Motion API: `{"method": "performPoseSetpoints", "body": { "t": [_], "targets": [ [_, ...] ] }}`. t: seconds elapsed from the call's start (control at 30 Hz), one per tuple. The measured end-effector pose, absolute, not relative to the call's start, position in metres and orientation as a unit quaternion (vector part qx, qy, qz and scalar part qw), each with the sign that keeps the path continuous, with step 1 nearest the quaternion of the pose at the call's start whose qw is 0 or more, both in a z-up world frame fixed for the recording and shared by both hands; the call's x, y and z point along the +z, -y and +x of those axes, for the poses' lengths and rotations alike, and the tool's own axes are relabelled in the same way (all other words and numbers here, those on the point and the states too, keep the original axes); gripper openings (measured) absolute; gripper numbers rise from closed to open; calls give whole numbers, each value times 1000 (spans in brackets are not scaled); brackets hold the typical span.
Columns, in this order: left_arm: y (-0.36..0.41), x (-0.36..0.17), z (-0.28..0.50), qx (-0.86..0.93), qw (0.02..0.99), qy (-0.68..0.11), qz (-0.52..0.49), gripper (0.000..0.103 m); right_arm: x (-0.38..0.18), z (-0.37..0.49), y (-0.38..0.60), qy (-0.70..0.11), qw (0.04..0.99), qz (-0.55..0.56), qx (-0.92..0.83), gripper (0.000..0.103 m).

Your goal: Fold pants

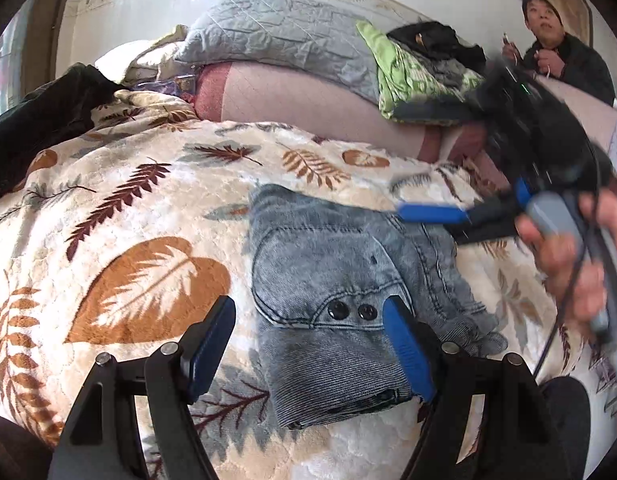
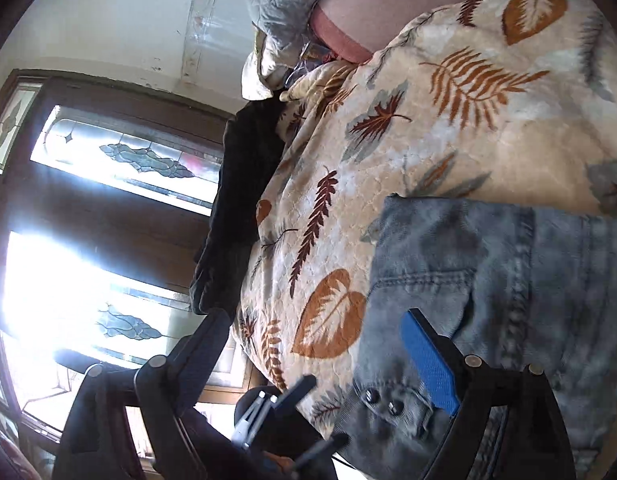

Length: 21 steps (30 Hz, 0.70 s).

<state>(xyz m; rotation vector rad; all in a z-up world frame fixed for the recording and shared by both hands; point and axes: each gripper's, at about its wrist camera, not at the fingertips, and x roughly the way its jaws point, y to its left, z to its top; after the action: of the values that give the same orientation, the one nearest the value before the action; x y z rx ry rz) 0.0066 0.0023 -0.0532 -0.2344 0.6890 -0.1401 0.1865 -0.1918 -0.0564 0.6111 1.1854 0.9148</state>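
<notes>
Folded grey-blue jeans (image 1: 348,292) lie at lower centre of the frame on the leaf-print blanket (image 1: 148,208). The left claw (image 1: 308,344) hangs spread above their waistband; the right claw (image 2: 320,356) is spread too.

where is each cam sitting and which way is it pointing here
Left wrist: sits on the left gripper, looking forward and down across the bed at the folded jeans on the leaf blanket; its own two open fingers show, plus the right gripper and the hand holding it.
Right wrist: sits on the right gripper, rolled sideways above the jeans, facing the window; its open fingers and the left gripper's tips show.
Shared: jeans, leaf blanket, grey pillow.
</notes>
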Motion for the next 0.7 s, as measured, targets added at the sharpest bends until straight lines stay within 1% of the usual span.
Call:
{"method": "performPoseSetpoints", "body": {
  "t": [0.1, 0.17, 0.23, 0.27, 0.33, 0.4, 0.47, 0.53, 0.7],
  "targets": [
    [-23, -45, -1, -36, 931, -333, -143, 77, -68, 150, 241, -517, 702, 299, 387, 92],
    [-24, -48, 3, -28, 926, -346, -146, 77, -87, 136, 261, -518, 688, 331, 384, 92],
    [-14, -55, 10, -34, 924, -358, -133, 77, -115, 131, 268, -537, 673, 350, 370, 92],
    [-5, -63, 14, -38, 919, -372, -120, 78, -129, 129, 270, -547, 668, 357, 356, 92],
    [16, -91, 30, -32, 889, -454, -57, 80, -128, 126, 274, -528, 675, 370, 358, 92],
    [9, -84, 23, -35, 899, -428, -84, 80, -119, 127, 270, -531, 679, 358, 358, 92],
    [-3, -67, 18, -41, 897, -426, -114, 80, -112, 124, 271, -519, 688, 352, 365, 92],
    [-25, -40, 6, -33, 913, -383, -138, 80, -112, 120, 274, -504, 694, 355, 372, 92],
    [-117, 22, -21, 81, 932, -296, -193, 80, -126, 113, 285, -474, 694, 387, 378, 92]
  ]
}}
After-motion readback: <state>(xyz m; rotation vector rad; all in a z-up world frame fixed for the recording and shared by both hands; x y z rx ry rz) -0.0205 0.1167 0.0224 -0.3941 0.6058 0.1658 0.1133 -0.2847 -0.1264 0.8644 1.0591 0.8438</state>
